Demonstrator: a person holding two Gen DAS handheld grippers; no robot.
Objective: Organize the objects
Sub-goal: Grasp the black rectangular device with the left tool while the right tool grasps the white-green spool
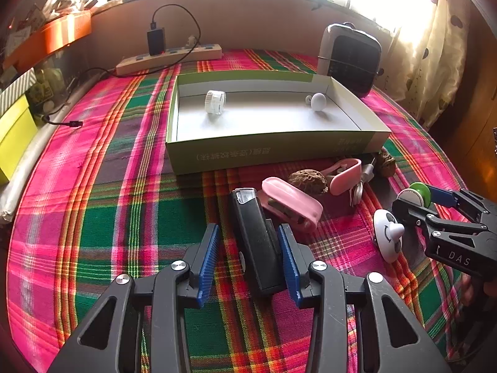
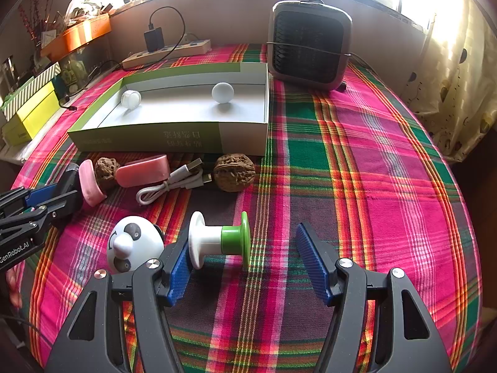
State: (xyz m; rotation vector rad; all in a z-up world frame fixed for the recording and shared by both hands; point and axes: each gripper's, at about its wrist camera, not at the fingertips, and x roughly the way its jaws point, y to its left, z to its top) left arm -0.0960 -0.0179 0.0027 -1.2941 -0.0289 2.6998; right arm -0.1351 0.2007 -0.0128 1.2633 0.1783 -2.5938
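The right gripper [image 2: 242,261] stands open. The green-and-white spool [image 2: 220,240] lies on the cloth between its fingers, nearer the left one — long axis crosswise, finger to finger. The left gripper [image 1: 248,255], also unclosed, straddles a black device [image 1: 254,239].

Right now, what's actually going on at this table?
A person holds a gripper in each hand over a plaid-covered table, sorting small things into an open green box. The left gripper straddles a black device, its right pad against it and a gap on the other side. The right gripper is open around a white-and-green spool. A white ball and a small white jar already lie in the box.
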